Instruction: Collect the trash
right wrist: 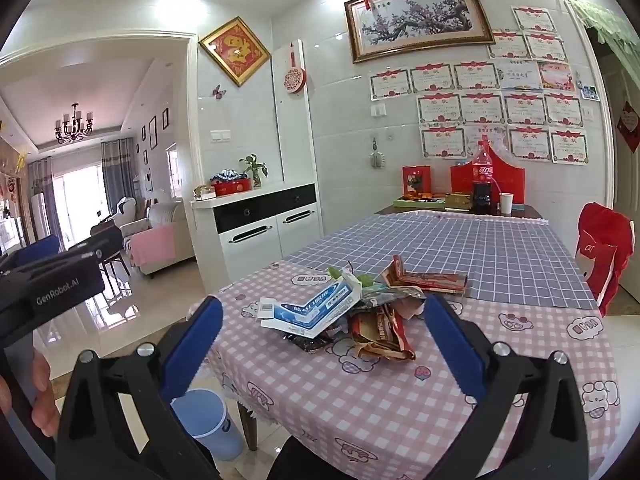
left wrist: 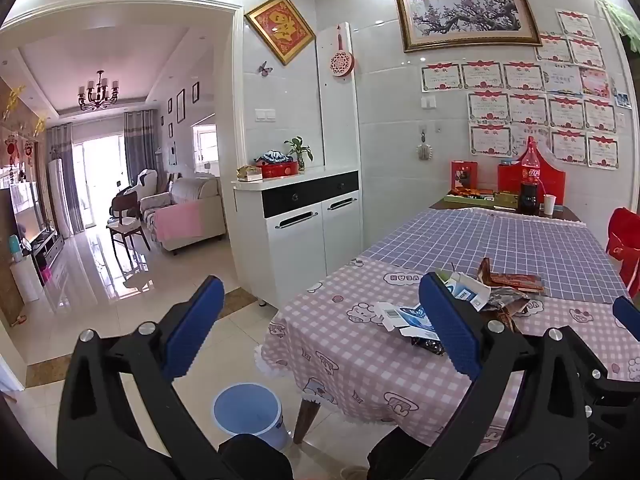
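Observation:
A heap of trash lies on the pink checked tablecloth (right wrist: 360,392): a torn blue-and-white carton (right wrist: 316,308), brown and red wrappers (right wrist: 384,332) and a flat red packet (right wrist: 432,280). The same carton (left wrist: 404,316) and wrappers (left wrist: 508,292) show in the left wrist view. A light blue bin (left wrist: 250,414) stands on the floor by the table corner, seen also as the bin (right wrist: 208,420) in the right wrist view. My left gripper (left wrist: 320,320) is open and empty, out over the floor and table edge. My right gripper (right wrist: 324,344) is open, short of the heap and not touching it.
A cola bottle (right wrist: 482,184), a paper cup (right wrist: 506,202) and red boxes stand at the table's far end. A red-covered chair (right wrist: 604,256) sits at the right. A white cabinet (left wrist: 300,216) stands left of the table. Tiled floor leads into a living room.

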A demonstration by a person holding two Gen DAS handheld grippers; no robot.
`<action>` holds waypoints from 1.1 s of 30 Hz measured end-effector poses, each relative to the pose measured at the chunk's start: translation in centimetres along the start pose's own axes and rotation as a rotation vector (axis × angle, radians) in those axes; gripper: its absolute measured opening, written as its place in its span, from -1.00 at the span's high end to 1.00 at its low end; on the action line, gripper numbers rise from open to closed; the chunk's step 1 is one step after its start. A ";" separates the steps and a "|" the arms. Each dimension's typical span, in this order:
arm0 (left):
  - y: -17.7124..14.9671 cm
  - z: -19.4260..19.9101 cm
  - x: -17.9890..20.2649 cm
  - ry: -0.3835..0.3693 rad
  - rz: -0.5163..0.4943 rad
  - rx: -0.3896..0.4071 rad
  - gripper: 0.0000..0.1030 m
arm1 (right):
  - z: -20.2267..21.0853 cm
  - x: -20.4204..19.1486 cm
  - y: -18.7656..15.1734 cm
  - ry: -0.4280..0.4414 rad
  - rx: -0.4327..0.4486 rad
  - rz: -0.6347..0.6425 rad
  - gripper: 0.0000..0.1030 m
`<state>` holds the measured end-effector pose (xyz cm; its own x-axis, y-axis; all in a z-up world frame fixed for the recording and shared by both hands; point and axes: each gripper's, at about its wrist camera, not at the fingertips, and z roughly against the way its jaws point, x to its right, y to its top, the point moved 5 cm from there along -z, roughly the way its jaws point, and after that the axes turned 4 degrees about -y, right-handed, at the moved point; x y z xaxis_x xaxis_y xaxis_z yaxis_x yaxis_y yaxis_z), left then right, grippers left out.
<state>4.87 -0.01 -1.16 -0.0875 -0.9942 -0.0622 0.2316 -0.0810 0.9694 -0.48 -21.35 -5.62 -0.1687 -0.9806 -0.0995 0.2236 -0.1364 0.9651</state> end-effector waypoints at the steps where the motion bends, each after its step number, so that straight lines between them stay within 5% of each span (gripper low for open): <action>1: 0.0 0.0 0.0 0.000 0.004 0.002 -0.86 | 0.0 0.0 0.0 -0.001 -0.001 0.000 -0.92; 33: -0.2 0.0 -1.6 0.029 0.033 0.006 -0.86 | -0.6 -0.9 -0.6 0.027 -0.020 -0.002 -0.92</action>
<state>4.96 1.57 -1.20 -0.0515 -0.9980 -0.0366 0.2286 -0.0474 0.9724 0.10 -20.45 -6.22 -0.1430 -0.9837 -0.1086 0.2428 -0.1413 0.9597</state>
